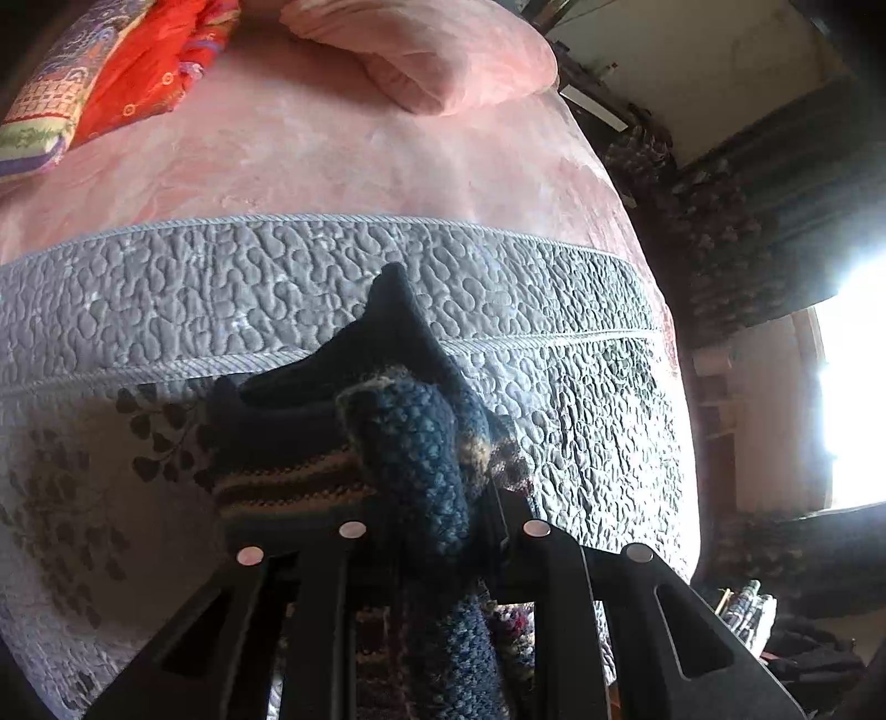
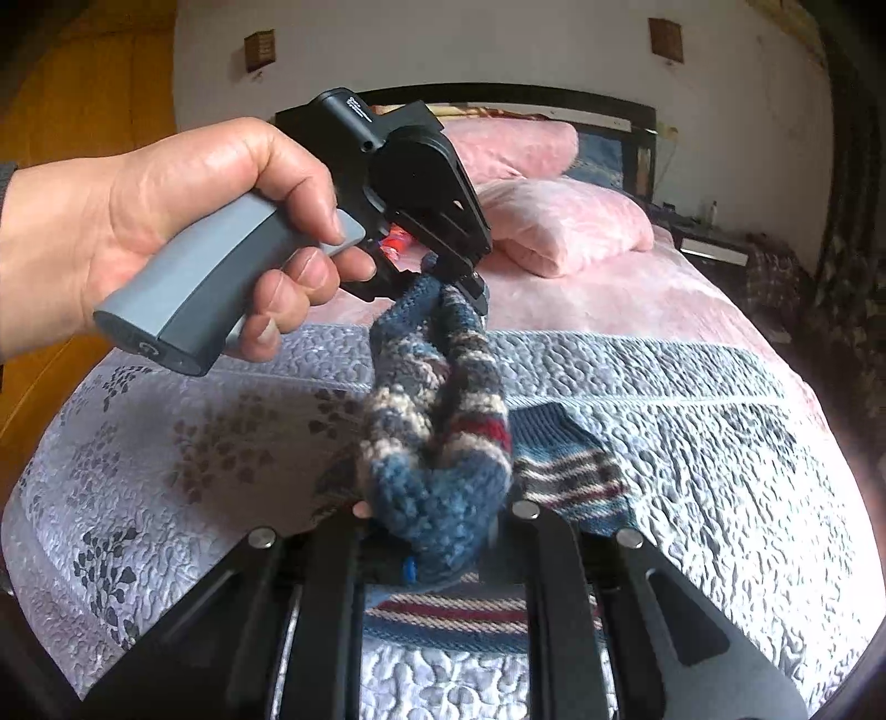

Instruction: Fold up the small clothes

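Both grippers pinch one knitted sock: the left gripper (image 2: pixel 459 277) its upper end, the right gripper (image 2: pixel 437 531) its lower end. It hangs over the grey quilt (image 2: pixel 692 399) near the bed's foot edge, above another sock (image 2: pixel 570 471). Beyond are a pink blanket (image 2: pixel 581 299), pillows (image 2: pixel 565 221) and a white wall (image 2: pixel 470 50).

Sock (image 2: pixel 437 421) — chunky, rough knit wool, between both grippers. Left gripper (image 2: pixel 470 282): matt black plastic body, smooth grey handle. Bedspread (image 2: pixel 692 443) beneath — quilted, slightly glossy cloth. Blanket (image 1: pixel 332 155) beyond: soft plush.

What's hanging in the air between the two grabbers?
A striped knitted sock, held by the left gripper and right gripper. The right wrist view shows it.
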